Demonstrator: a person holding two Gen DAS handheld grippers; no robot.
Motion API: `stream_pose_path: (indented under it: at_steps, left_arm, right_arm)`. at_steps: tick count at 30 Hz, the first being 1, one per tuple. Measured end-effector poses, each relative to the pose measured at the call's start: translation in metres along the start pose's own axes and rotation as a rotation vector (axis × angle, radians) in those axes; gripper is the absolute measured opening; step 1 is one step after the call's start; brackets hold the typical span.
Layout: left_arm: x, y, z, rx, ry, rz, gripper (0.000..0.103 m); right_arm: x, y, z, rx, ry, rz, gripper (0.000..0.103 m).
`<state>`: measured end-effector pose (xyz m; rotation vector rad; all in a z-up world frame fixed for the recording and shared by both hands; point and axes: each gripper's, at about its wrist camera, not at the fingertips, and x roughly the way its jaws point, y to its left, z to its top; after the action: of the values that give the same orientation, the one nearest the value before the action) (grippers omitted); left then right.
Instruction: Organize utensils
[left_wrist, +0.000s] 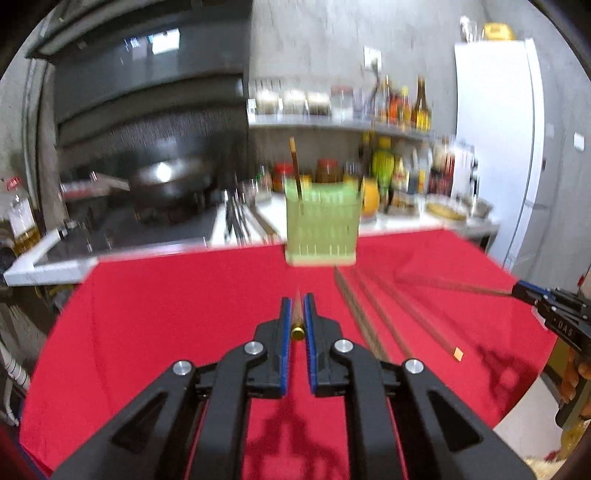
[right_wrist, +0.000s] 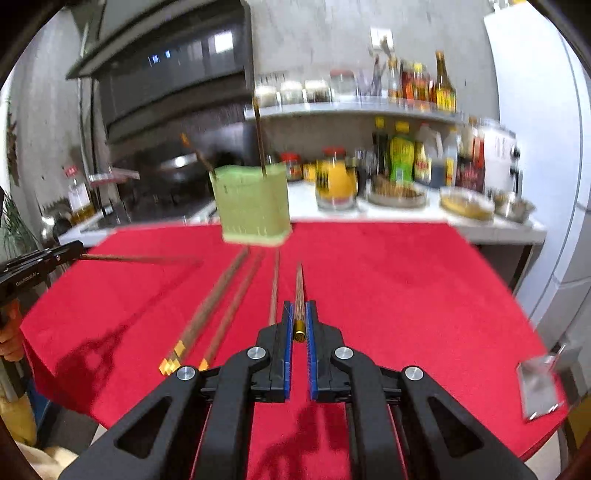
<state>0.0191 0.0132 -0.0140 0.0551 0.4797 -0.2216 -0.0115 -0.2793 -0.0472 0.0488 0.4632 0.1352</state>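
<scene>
A pale green utensil holder (left_wrist: 322, 225) (right_wrist: 254, 205) stands at the far edge of the red cloth, with brown chopsticks (left_wrist: 295, 166) (right_wrist: 258, 125) upright in it. My left gripper (left_wrist: 297, 312) is shut on a brown chopstick (left_wrist: 297, 306) with a gold end cap, pointing toward the holder. My right gripper (right_wrist: 300, 317) is shut on another brown chopstick (right_wrist: 299, 291), also gold-capped. Several loose chopsticks (left_wrist: 373, 317) (right_wrist: 218, 306) lie on the cloth between the grippers. Each gripper shows in the other's view: the right one (left_wrist: 517, 290), the left one (right_wrist: 79, 254).
The red cloth (left_wrist: 184, 314) (right_wrist: 406, 295) covers the table. Behind it a white counter (right_wrist: 388, 212) holds jars, bottles and bowls. A stove with a wok (left_wrist: 170, 181) is at the back left. A white fridge (left_wrist: 495, 147) stands at right. A metal clip-like object (right_wrist: 539, 387) lies on the cloth's right edge.
</scene>
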Motion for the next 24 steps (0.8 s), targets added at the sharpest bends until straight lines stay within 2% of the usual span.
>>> stream_pose_path:
  at_steps: [3, 8, 14, 24]
  left_arm:
    - [-0.022, 0.004, 0.019, -0.004, -0.093, 0.005, 0.007]
    - [-0.038, 0.009, 0.037, -0.01, -0.162, 0.015, 0.007]
    - [-0.04, 0.013, 0.041, -0.017, -0.175, 0.017, 0.007]
    - [-0.035, 0.019, 0.047, -0.018, -0.172, 0.012, 0.007]
  right_arm:
    - [-0.013, 0.002, 0.022, -0.002, -0.054, 0.001, 0.007]
    - [-0.029, 0.006, 0.046, -0.017, -0.117, -0.001, 0.007]
    - [-0.038, 0.01, 0.069, -0.043, -0.169, -0.013, 0.007]
    - [-0.025, 0.012, 0.09, -0.061, -0.173, -0.022, 0.007]
